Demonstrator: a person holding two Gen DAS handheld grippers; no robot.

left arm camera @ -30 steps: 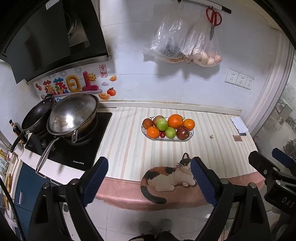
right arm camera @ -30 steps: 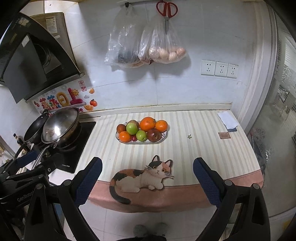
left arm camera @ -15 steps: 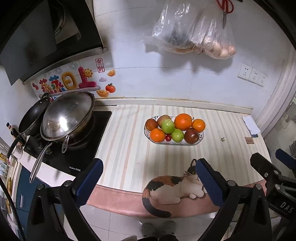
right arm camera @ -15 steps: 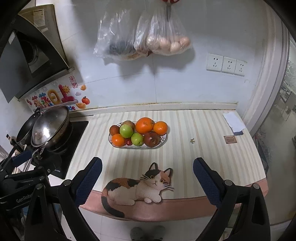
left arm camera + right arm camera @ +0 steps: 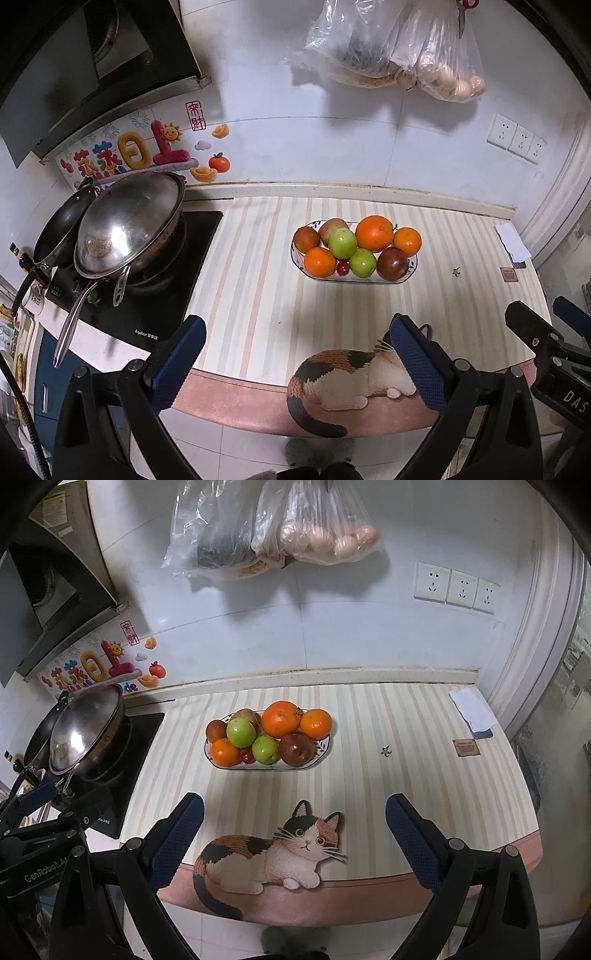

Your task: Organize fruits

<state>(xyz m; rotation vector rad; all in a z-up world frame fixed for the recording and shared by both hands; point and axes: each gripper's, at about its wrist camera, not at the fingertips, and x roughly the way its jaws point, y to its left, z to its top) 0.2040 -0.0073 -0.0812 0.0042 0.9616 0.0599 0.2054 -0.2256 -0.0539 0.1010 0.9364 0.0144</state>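
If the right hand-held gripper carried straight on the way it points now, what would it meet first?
Probably the striped mat just behind the cat picture, short of the fruit plate; depth is unclear.

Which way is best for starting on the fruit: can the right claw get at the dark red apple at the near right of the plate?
Probably yes. The right claw is open and empty, and only bare striped counter lies between it and the dark red apple, which sits at the plate's near edge.
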